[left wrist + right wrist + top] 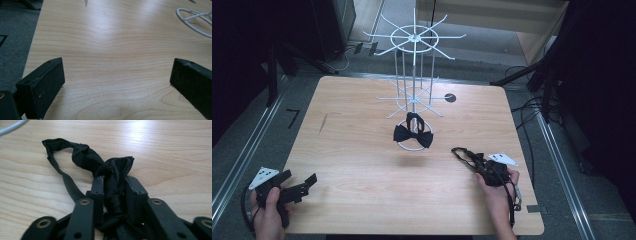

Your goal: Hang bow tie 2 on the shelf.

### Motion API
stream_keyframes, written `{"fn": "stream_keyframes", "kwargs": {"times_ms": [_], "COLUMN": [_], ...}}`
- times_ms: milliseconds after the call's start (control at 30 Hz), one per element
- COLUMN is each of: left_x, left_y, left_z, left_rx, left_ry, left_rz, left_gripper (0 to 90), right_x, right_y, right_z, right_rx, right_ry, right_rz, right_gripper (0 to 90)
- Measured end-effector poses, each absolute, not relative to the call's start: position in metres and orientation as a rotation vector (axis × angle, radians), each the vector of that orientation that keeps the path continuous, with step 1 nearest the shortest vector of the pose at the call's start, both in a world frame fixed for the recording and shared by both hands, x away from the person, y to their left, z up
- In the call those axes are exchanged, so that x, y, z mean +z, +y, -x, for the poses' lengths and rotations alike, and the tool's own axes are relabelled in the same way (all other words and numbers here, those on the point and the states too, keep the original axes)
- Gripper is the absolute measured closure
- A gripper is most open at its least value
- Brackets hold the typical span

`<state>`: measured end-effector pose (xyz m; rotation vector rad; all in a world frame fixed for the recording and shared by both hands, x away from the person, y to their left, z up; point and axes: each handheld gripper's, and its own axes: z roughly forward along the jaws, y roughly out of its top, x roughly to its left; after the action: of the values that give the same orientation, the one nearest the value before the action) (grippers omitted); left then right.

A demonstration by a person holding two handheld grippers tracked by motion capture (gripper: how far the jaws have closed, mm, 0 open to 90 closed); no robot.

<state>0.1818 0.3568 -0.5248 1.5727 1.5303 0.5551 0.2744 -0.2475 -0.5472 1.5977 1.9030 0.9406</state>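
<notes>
A black bow tie (85, 157) lies on the wooden table (362, 200) at the front right, its strap loop (462, 154) stretched toward the table's middle. My right gripper (114, 182) is shut on the tie's bunched fabric, low over the table (486, 167). A second black bow tie (413, 134) rests on the base ring of a white wire rack (414, 65) at the table's middle back. My left gripper (301, 176) is at the front left corner, open, with bare wood between its fingers (45, 82).
The rack's hooked arms spread wide at two levels over the back half of the table. Its base ring (192, 25) lies far ahead of the left gripper. A small dark round mark (450, 97) sits right of the rack. Cables and stands ring the table.
</notes>
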Motion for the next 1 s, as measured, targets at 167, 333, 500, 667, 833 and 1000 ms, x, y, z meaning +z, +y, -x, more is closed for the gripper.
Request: {"fn": "stream_keyframes", "kwargs": {"times_ms": [167, 333, 500, 667, 833, 1000], "left_x": [-0.525, -0.525, -0.525, -0.525, -0.525, -0.525], "left_y": [0.357, 0.357, 0.357, 0.357, 0.357, 0.357], "left_z": [-0.182, -0.182, -0.182, -0.182, -0.182, -0.182], "left_rx": [0.556, 0.556, 0.555, 0.556, 0.556, 0.555], "left_ry": [1.530, 1.531, 1.531, 1.532, 1.530, 1.530], "left_rz": [-1.569, -1.574, -1.576, -1.576, -1.579, -1.581], "left_gripper": [0.0, 0.0, 0.0, 0.0, 0.0, 0.0], "right_x": [-0.547, -0.541, -0.526, -0.508, -0.489, -0.474], "right_y": [-0.249, -0.249, -0.245, -0.238, -0.228, -0.218], "right_z": [-0.275, -0.270, -0.266, -0.263, -0.259, -0.257], "right_rx": [1.003, 1.088, 1.155, 1.206, 1.236, 1.275], "right_ry": [1.889, 1.839, 1.802, 1.782, 1.784, 1.782], "right_rz": [-1.615, -1.565, -1.478, -1.414, -1.343, -1.291], "right_gripper": [77.2, 77.7, 77.7, 77.7, 77.7, 77.7]}}
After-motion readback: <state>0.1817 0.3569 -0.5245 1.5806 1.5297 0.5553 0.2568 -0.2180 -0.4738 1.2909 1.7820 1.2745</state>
